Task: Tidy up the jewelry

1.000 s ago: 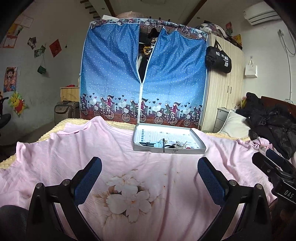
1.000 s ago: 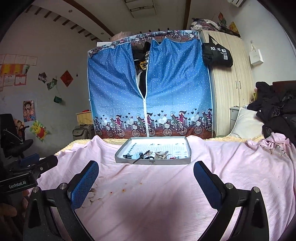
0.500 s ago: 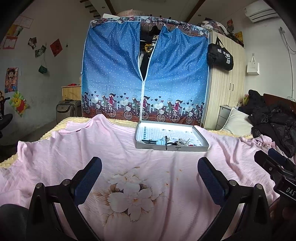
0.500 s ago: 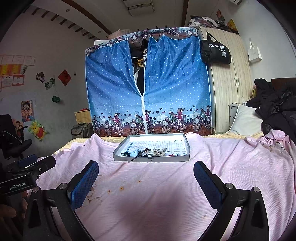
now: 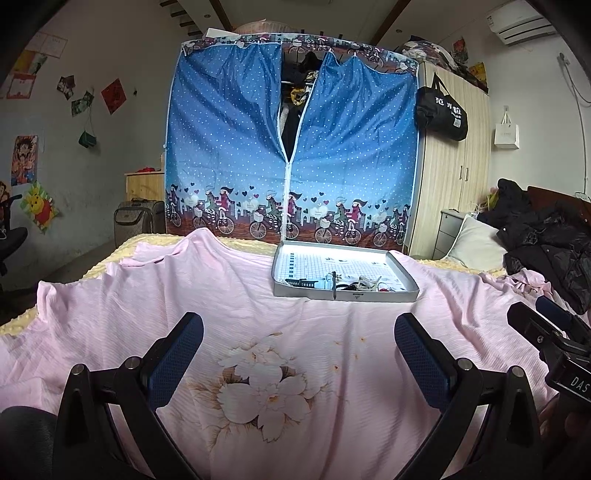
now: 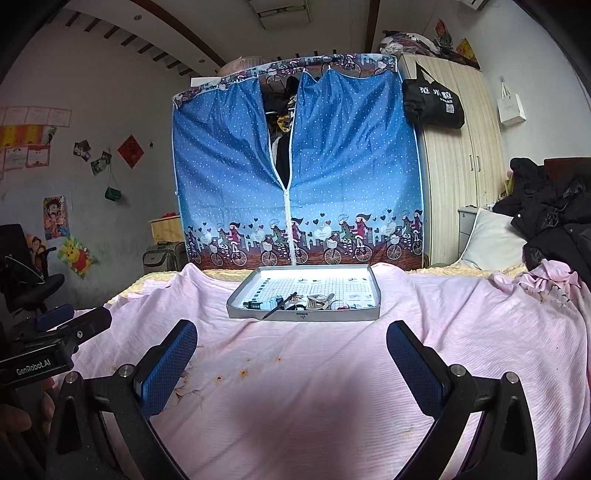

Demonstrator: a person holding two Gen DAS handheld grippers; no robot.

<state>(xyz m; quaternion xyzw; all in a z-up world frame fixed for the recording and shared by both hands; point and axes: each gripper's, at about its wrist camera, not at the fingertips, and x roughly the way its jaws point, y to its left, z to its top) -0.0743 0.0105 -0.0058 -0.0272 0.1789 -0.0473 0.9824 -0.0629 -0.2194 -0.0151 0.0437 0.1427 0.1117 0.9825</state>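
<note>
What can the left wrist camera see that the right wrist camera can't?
Only the left wrist view shows the big flower print on the pink sheet and the air conditioner. Only the right wrist view shows the black office chair. Both show the grey tray of jewelry, the blue wardrobe and the black bag. Both claws, left and right, are open and empty.

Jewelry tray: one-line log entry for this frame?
left claw: open, empty | right claw: open, empty | tray: on pink sheet, untouched | phase: approach
</note>
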